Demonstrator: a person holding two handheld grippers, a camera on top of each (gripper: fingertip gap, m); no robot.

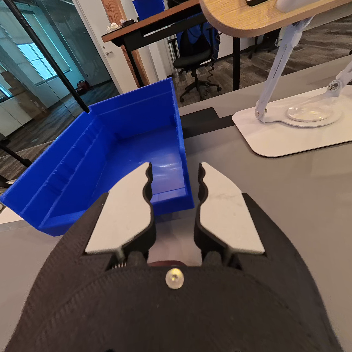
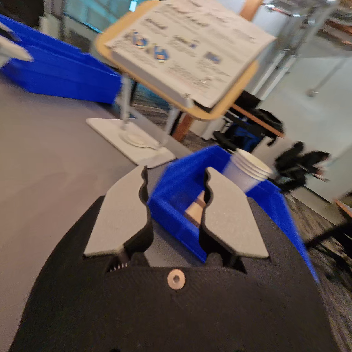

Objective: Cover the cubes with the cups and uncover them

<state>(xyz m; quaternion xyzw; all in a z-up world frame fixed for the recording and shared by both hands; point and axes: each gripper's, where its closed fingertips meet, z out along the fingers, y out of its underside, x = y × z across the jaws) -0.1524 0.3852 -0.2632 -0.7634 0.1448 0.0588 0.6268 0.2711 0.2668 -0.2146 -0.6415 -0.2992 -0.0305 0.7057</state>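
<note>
Two claws, both spread and empty. Right claw [image 2: 175,171] hangs over the near corner of a small blue bin [image 2: 177,213]; cup stack [image 2: 247,171] lies ahead and to its right in that bin, tilted, rims pointing up and right, long axis leaning away. Tan cubes [image 2: 196,207] sit low in the bin, partly hidden by the claw's right finger. Left claw [image 1: 175,165] faces a large bin [image 1: 80,171] on the desk [image 1: 266,190], no cups there. Right claw is nearer, likely grabs the stack.
</note>
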